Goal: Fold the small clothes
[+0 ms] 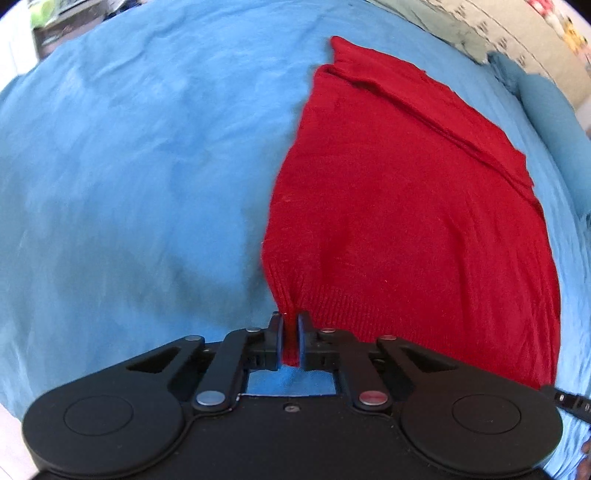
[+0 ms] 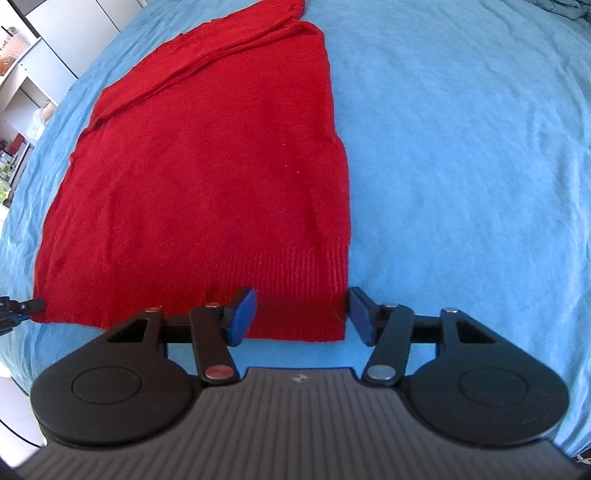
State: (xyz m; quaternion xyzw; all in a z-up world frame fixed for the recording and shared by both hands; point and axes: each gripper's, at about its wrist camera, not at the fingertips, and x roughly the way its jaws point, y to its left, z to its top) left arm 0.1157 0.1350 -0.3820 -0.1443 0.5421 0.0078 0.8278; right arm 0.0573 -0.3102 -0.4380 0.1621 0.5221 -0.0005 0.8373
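A red knitted sweater [image 1: 406, 192] lies on a blue bedsheet [image 1: 129, 166], with a sleeve folded across its far part. My left gripper [image 1: 290, 325] is shut on the near left corner of the sweater's ribbed hem, which bunches between the pads. In the right wrist view the sweater [image 2: 207, 166] lies spread flat. My right gripper [image 2: 301, 314] is open, its blue pads [image 2: 242, 317] either side of the hem's near right corner, just above the cloth. The tip of the left gripper [image 2: 22, 306] shows at the left edge.
The blue sheet [image 2: 461, 166] stretches wide to the right of the sweater. A blue pillow [image 1: 554, 122] and a patterned cover [image 1: 480, 26] lie at the far right. White shelves [image 2: 22, 74] stand beyond the bed's left side.
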